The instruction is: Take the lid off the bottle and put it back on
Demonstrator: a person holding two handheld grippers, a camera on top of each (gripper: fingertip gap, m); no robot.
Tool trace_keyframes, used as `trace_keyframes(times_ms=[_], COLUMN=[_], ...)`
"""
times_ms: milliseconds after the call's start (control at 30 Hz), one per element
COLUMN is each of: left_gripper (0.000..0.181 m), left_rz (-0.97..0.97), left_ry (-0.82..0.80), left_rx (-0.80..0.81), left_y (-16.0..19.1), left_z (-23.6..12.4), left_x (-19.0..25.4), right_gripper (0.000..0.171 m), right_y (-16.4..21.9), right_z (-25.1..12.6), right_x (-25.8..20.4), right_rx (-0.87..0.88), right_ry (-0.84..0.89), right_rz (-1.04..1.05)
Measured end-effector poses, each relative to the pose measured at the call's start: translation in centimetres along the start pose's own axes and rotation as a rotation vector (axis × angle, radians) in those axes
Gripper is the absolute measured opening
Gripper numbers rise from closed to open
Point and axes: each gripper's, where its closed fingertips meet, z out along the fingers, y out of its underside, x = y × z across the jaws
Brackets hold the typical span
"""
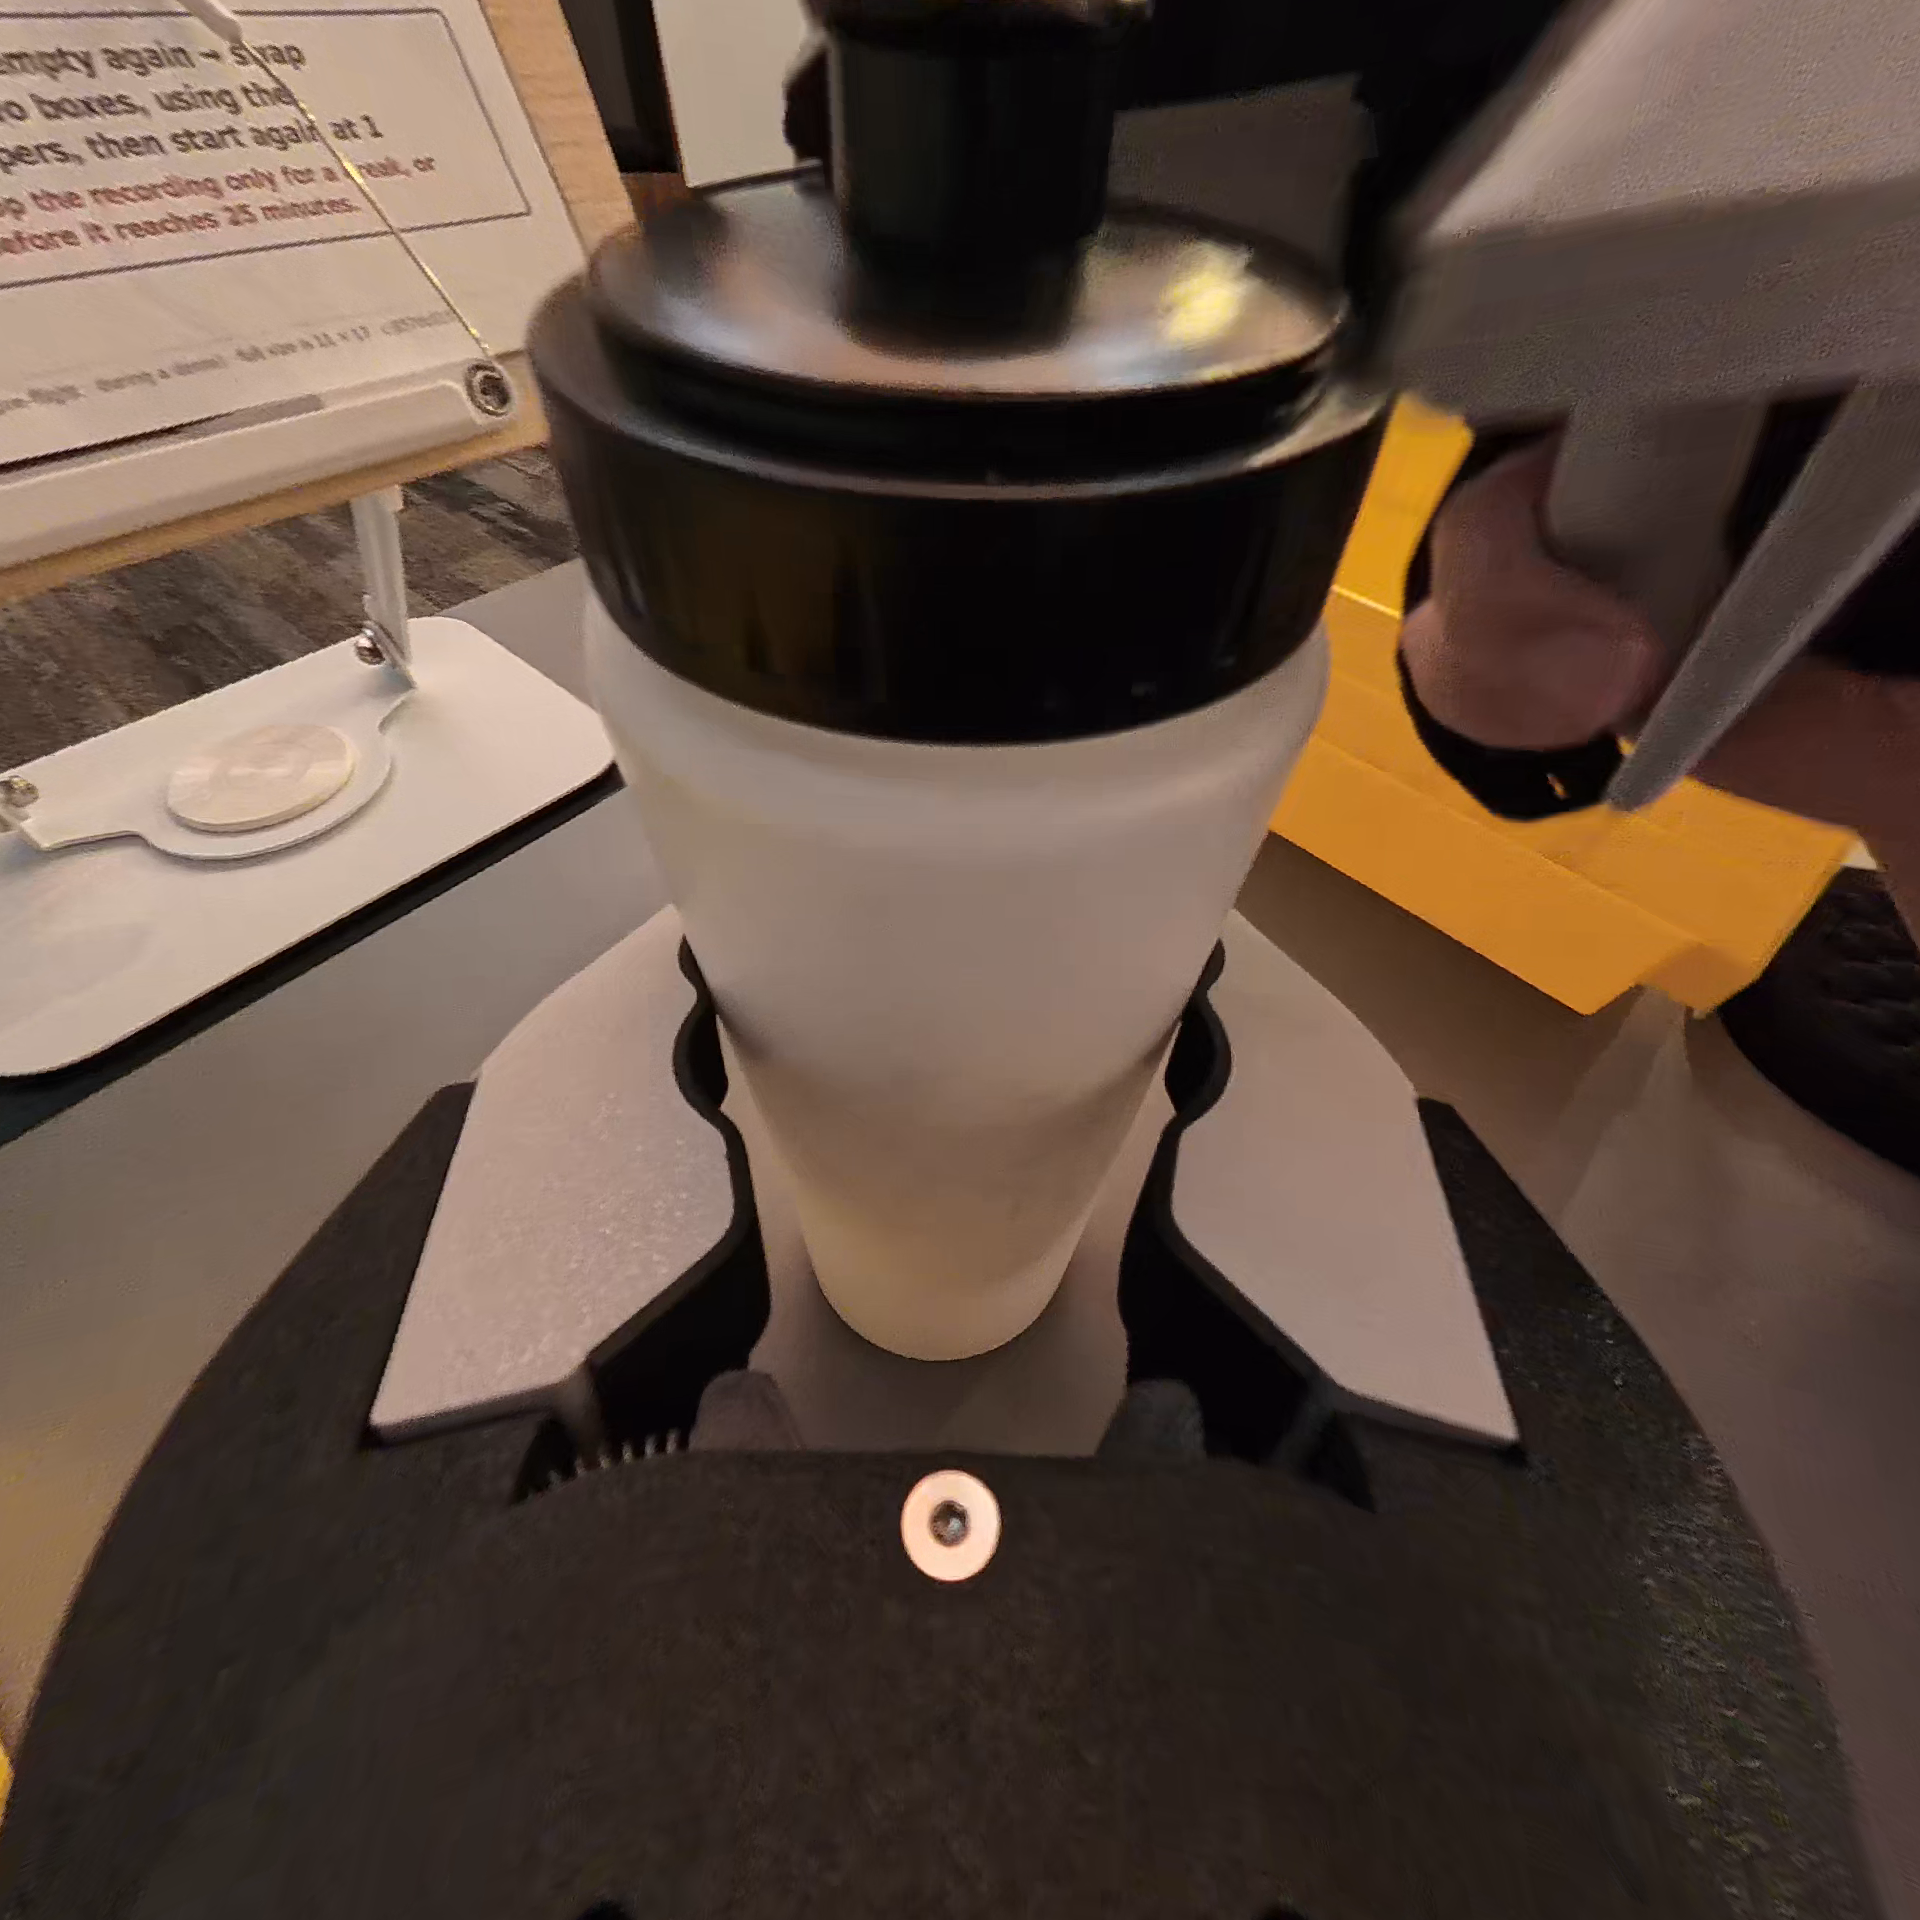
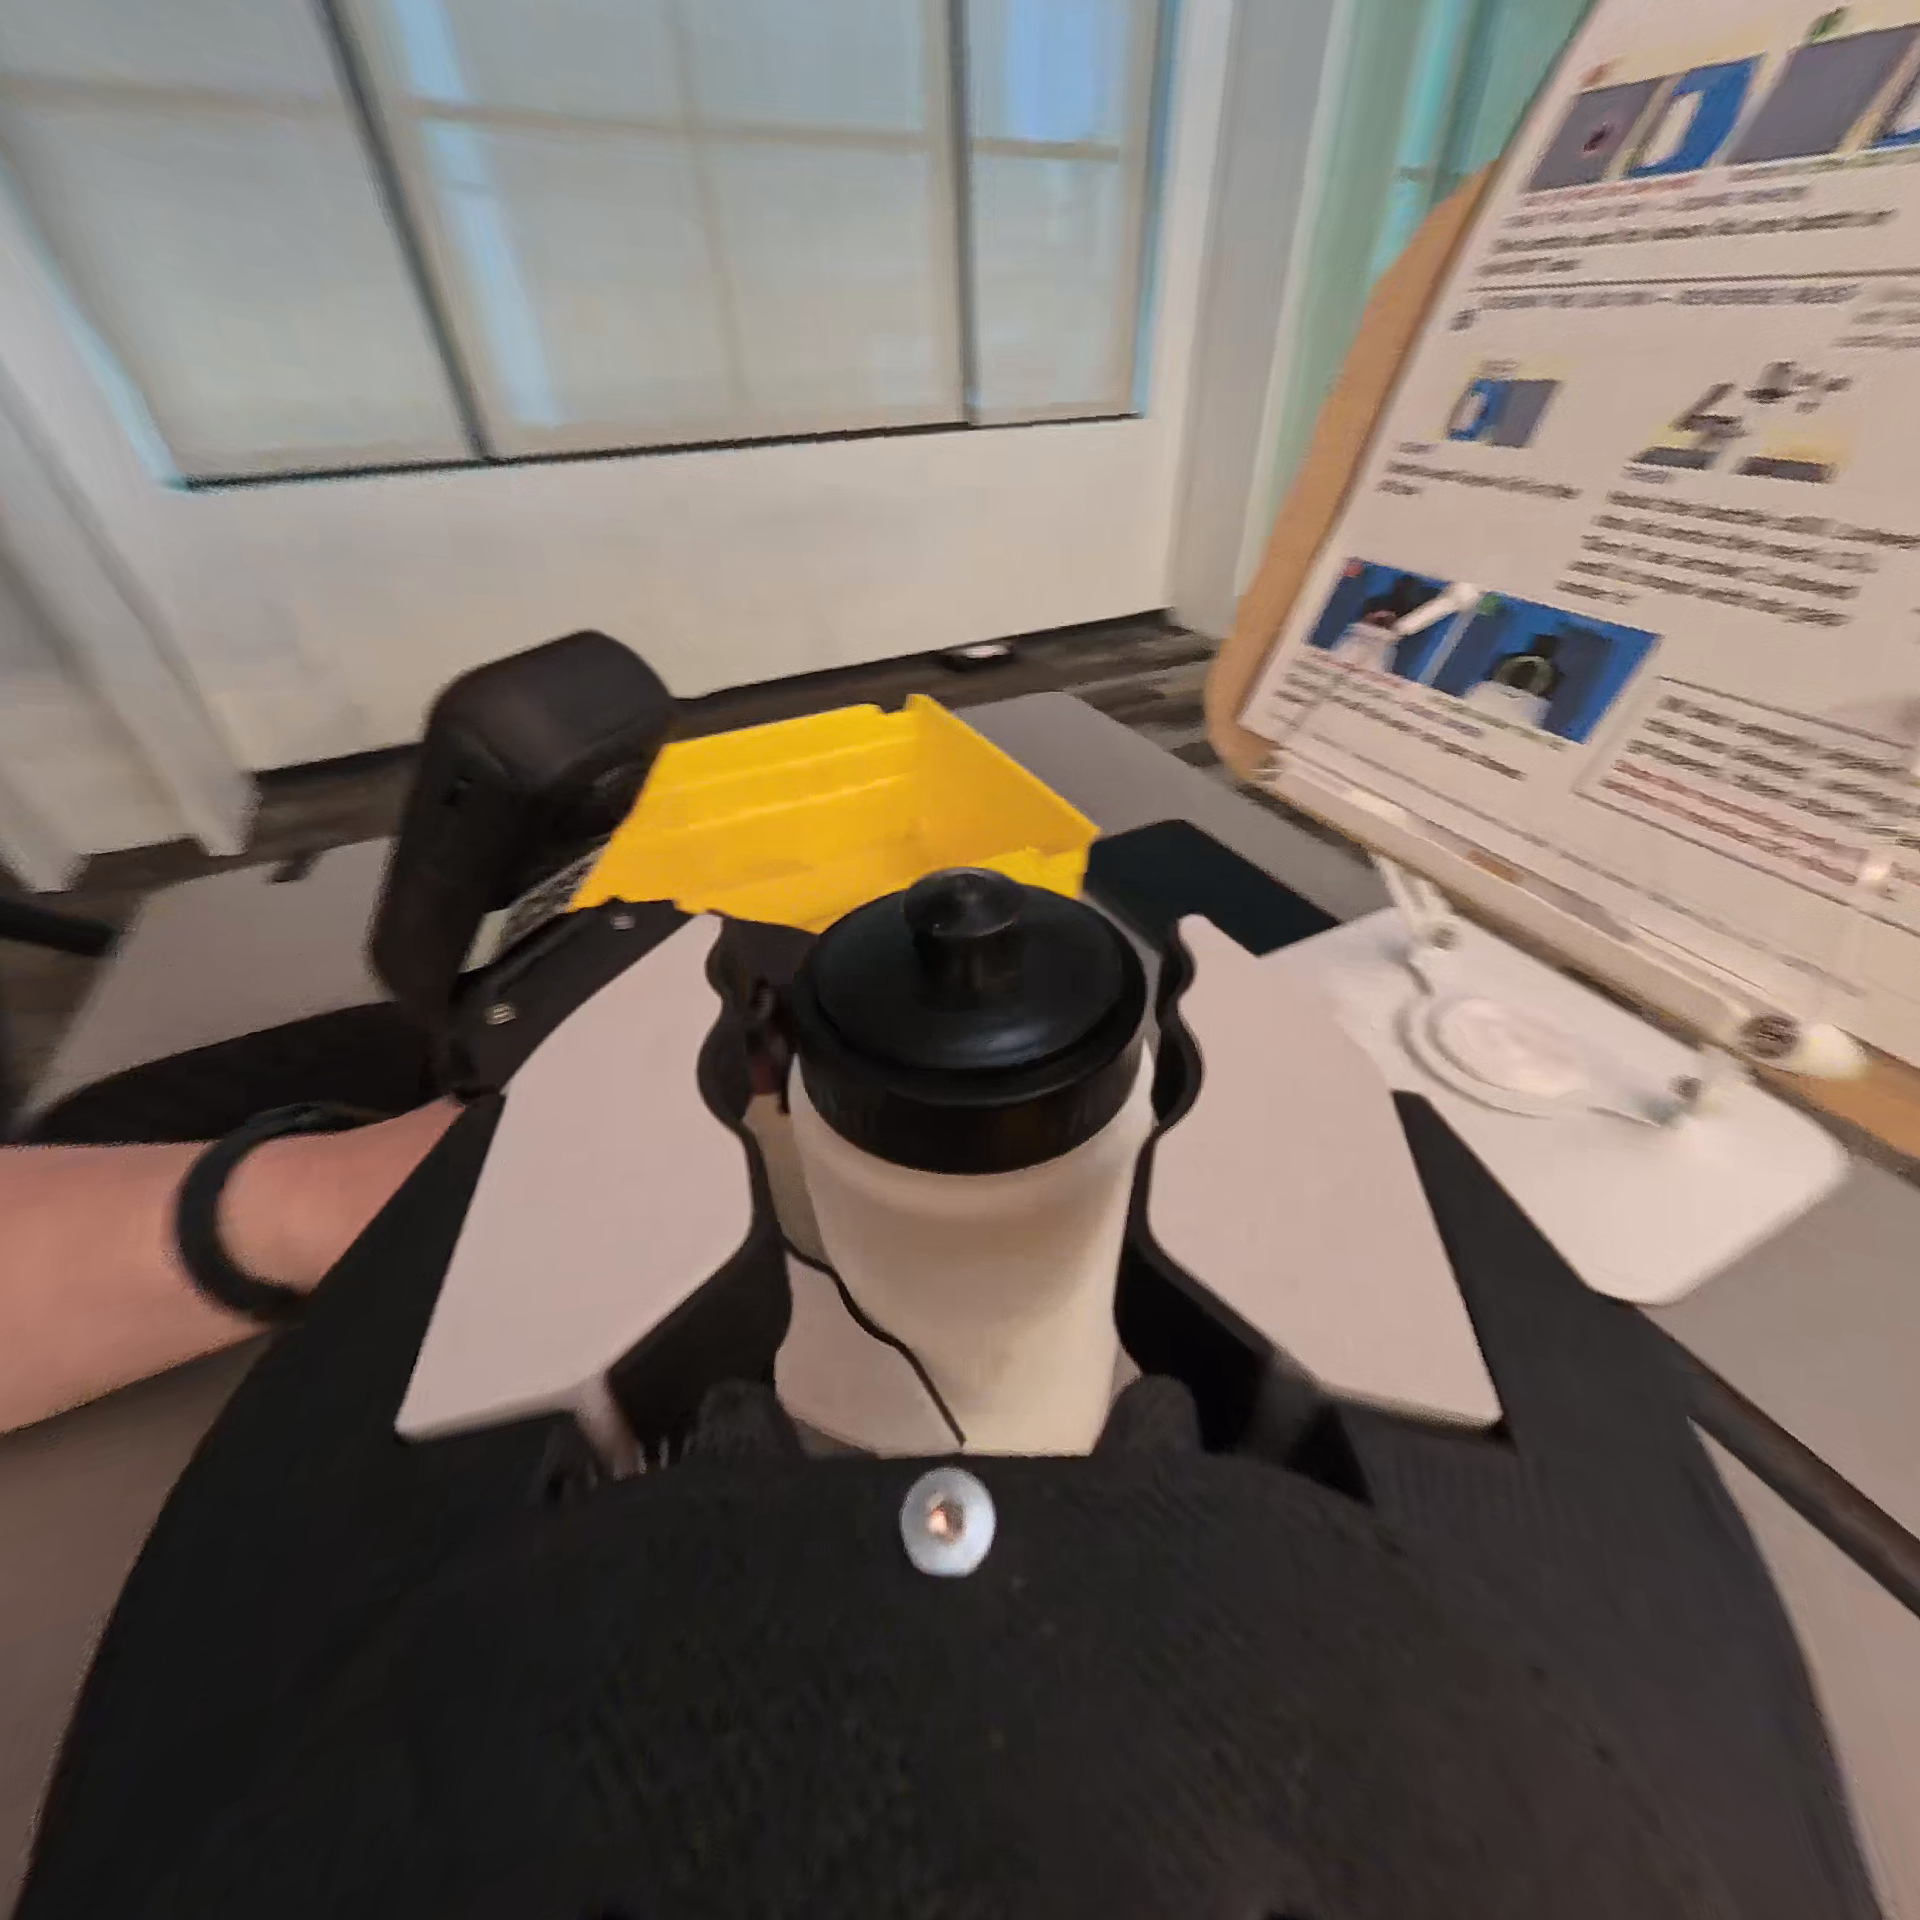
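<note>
Grey tabletop [image 2: 1299, 769] carried a yellow bin [image 2: 831, 800] & a white stand base [image 2: 1621, 1174] w/ an instruction board [image 2: 1621, 436] leaning above it. The white bottle [image 1: 935, 987] stood upright, its body clamped between the left tool [image 1: 948, 997] fingers. Black lid [image 2: 966, 1023] sat on the bottle's neck; the right tool [image 2: 951, 1023] flanked it at both sides, but contact on the lid couldn't be told.
</note>
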Motion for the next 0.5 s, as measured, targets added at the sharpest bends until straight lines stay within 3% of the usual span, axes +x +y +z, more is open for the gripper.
trace_keyframes(times_ms=[67,200,300,367,500], left_gripper=[0.085,0.085,0.085,0.085,0.085], left_rz=[0.009,0.025,0.032,0.019,0.000], left_ry=[0.032,0.081,0.097,0.082,-0.029], left_rx=[-0.004,0.003,-0.001,-0.001,-0.011], left_y=[0.0,0.0,0.0,0.0,0.1], left_z=[0.0,0.1,0.1,0.1,-0.1], left_x=[0.3,1.1,1.5,1.2,-0.3], right_gripper=[0.083,0.082,0.077,0.071,0.071], right_y=[-0.2,0.2,1.7,2.0,2.0], right_z=[-0.7,-1.5,-1.1,-0.7,0.4], right_x=[0.3,0.5,-0.6,-0.2,0.2], right_rx=[0.000,-0.010,-0.110,-0.130,-0.121], right_ry=[-0.083,-0.200,-0.258,-0.174,-0.014], right_rz=[0.045,0.070,0.051,-0.045,-0.045])
